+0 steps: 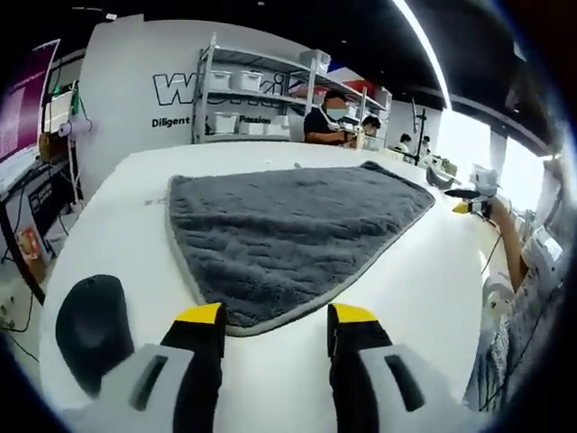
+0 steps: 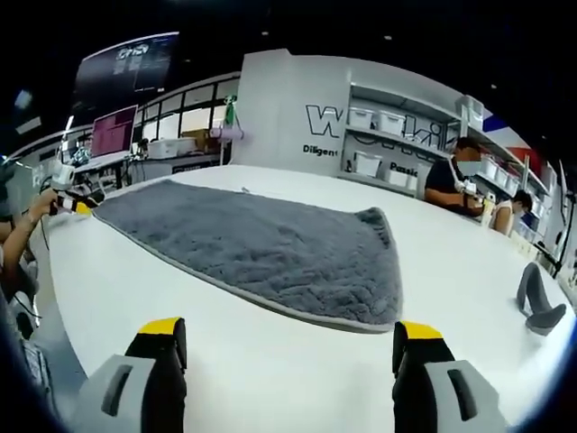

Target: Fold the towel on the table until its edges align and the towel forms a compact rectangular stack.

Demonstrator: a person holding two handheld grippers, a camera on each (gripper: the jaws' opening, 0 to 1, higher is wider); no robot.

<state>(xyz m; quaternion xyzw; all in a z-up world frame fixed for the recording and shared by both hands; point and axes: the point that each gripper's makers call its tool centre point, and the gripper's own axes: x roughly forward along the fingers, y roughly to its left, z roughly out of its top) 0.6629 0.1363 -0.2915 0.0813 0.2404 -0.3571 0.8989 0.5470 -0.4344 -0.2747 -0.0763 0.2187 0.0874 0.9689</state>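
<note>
A grey towel (image 1: pixel 297 230) with a paler hem lies spread flat on the white table (image 1: pixel 117 244). My left gripper (image 1: pixel 276 316) is open just short of the towel's near rounded corner, its yellow-tipped jaws holding nothing. In the right gripper view the towel (image 2: pixel 261 244) stretches across the middle. My right gripper (image 2: pixel 289 329) stands wide open and bare in front of the towel's near hem, a little apart from it. The right gripper (image 1: pixel 469 204) also shows at the table's right edge, and the left gripper (image 2: pixel 77 205) by the towel's left corner.
A black curved object (image 1: pixel 93 329) rests on the table left of my left gripper; it shows again as the black object (image 2: pixel 538 302) at the table's right side. Shelves with white bins (image 1: pixel 243 95) and seated people (image 2: pixel 455 180) are beyond the far edge.
</note>
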